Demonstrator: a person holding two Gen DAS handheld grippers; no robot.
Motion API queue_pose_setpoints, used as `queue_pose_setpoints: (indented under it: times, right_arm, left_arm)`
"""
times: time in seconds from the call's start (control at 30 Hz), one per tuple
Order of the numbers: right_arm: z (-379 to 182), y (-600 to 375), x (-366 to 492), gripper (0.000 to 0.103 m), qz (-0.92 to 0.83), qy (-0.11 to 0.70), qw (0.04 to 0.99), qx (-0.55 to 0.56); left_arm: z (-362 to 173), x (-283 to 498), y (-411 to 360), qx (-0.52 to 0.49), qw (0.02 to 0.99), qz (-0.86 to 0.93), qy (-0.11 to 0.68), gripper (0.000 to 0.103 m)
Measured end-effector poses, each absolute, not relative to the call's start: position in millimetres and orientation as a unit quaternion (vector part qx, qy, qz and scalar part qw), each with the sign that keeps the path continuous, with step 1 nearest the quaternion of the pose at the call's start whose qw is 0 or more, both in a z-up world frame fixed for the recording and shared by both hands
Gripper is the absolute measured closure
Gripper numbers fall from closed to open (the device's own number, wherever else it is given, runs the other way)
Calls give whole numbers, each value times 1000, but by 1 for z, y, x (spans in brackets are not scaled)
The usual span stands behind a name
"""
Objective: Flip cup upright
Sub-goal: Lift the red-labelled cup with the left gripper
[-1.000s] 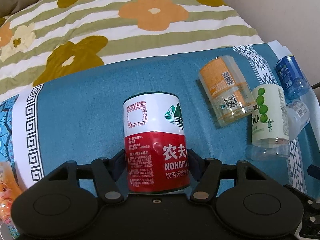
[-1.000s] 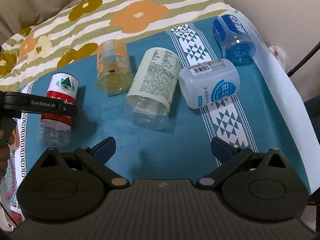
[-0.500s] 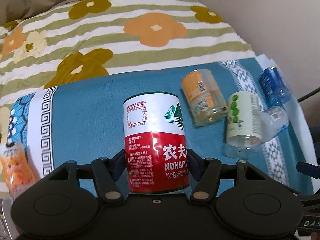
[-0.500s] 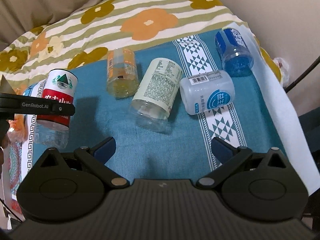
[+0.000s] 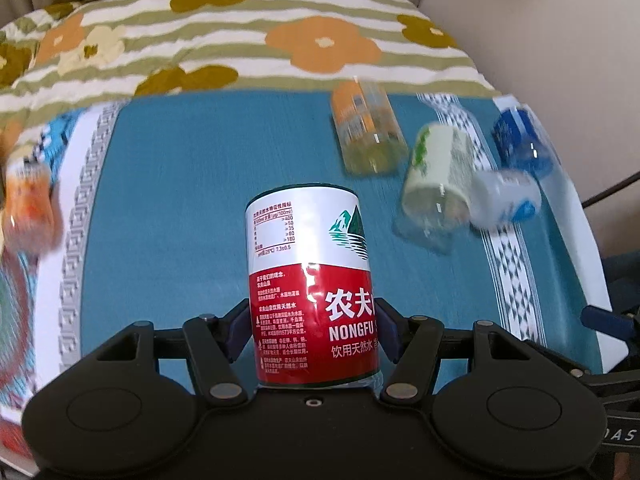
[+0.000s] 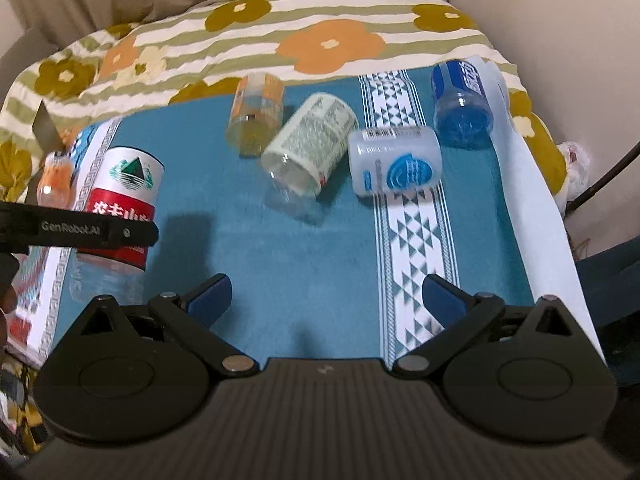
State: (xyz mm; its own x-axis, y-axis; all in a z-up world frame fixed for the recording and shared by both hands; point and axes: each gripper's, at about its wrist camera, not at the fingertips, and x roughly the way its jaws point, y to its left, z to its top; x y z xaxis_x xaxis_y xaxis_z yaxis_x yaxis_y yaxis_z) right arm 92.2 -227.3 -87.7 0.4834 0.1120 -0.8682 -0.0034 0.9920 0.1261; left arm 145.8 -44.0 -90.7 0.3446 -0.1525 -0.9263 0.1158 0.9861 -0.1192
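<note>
My left gripper is shut on the red-and-white Nongfu cup, a cut bottle held off the blue cloth with its rim pointing away. In the right wrist view the same cup hangs at the far left, clamped by the left gripper's black finger, tilted with its clear end down. My right gripper is open and empty above the cloth's near part.
Several cups lie on their sides on the blue cloth: orange, pale green, white-blue, dark blue. A small orange bottle stands at the left. A flowered quilt lies behind.
My left gripper has lifted the Nongfu cup up and back from the cloth; the lying cups look further away. The right gripper has also pulled back and stays open.
</note>
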Motion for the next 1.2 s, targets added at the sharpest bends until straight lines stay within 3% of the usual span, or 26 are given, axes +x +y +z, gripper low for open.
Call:
queue_pose_setpoints:
  times: [0.53,0.57,0.67,1.1,1.2]
  right_arm:
    - [-115,-252,64,0,30,528,847,53]
    - [-116,-253,65,0,29,528,847,53]
    - [-116,-254,65,0,29,528,847,55]
    - [-107,-258,62,0,25,517,854,61]
    - [-101,-260,60,0,29,509,858,59]
  left_arm:
    - [-136,133,-69,-5,801,-75,593,34]
    - [-135,133,-69,-3,802,-76,593,32]
    - [-136,134,-72,8,804,-74,590,11]
    - [-122,129,-73,14,812,-66,580,9]
    - [-109,123,-73,16,822,-61,566,0]
